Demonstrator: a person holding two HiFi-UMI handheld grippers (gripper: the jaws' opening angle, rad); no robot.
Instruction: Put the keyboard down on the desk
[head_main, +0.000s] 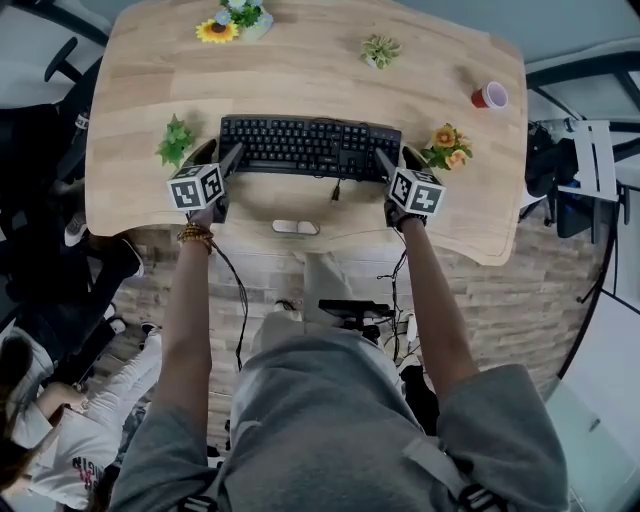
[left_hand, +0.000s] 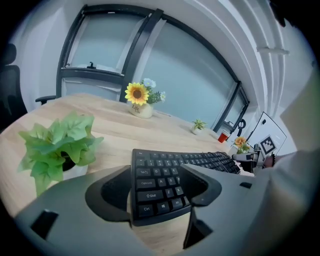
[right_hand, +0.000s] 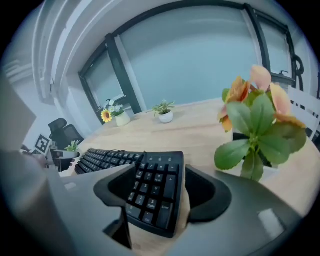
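A black keyboard (head_main: 308, 146) lies level across the near middle of the wooden desk (head_main: 300, 70), low over it or resting on it; I cannot tell which. My left gripper (head_main: 228, 172) clasps its left end (left_hand: 159, 186), jaws spread wide, with the Ctrl and Shift keys between the pads. At the other end, my right gripper (head_main: 384, 172) holds the number-pad end (right_hand: 152, 192) the same way. In both gripper views the fingertips press the keyboard's long edges. The keyboard's cable (head_main: 336, 188) hangs off the desk's front edge.
A small green plant (head_main: 176, 141) stands just left of my left gripper, and an orange-flower plant (head_main: 448, 146) just right of my right one. A sunflower pot (head_main: 228, 24), a small succulent (head_main: 380, 50) and a red cup (head_main: 490, 96) stand further back.
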